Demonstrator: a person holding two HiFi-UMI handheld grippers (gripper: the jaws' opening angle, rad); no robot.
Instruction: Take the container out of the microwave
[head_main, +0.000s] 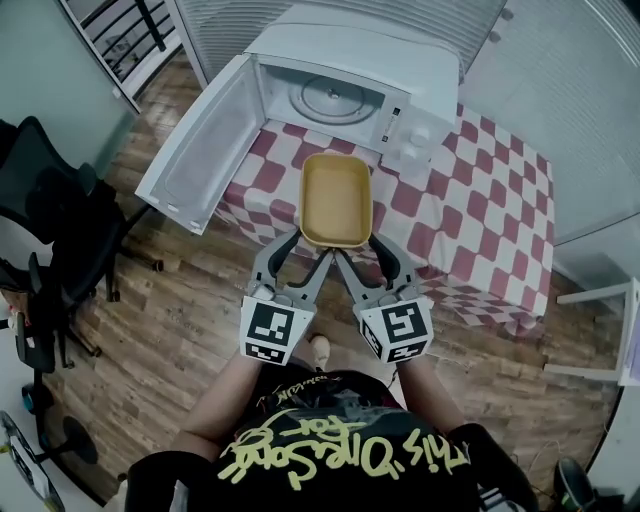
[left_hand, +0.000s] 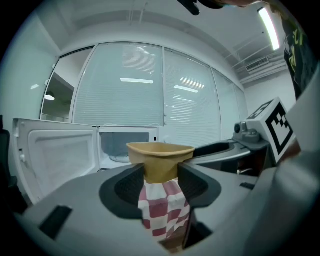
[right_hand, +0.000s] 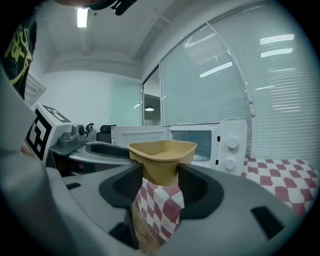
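Grip: my left claw (head_main: 308, 245) and right claw (head_main: 362, 247) each pinch a near corner of the container (head_main: 336, 200) | Place: out of the microwave (head_main: 420, 90), held over the near edge of the bench (head_main: 480, 215) | Handling: looks light, thin-walled, empty, likely flexes; hold corners evenly, level | Writing: none readable on it; cubes (head_main: 272, 330) bear only square markers

Bright, cool, even light; shadows are faint. A ceiling lamp (left_hand: 268, 27) glares, and light reflections streak the glass wall (left_hand: 150, 85). Fisheye bending and dark corners frame both gripper views; the container (left_hand: 160, 159) looks sharp.
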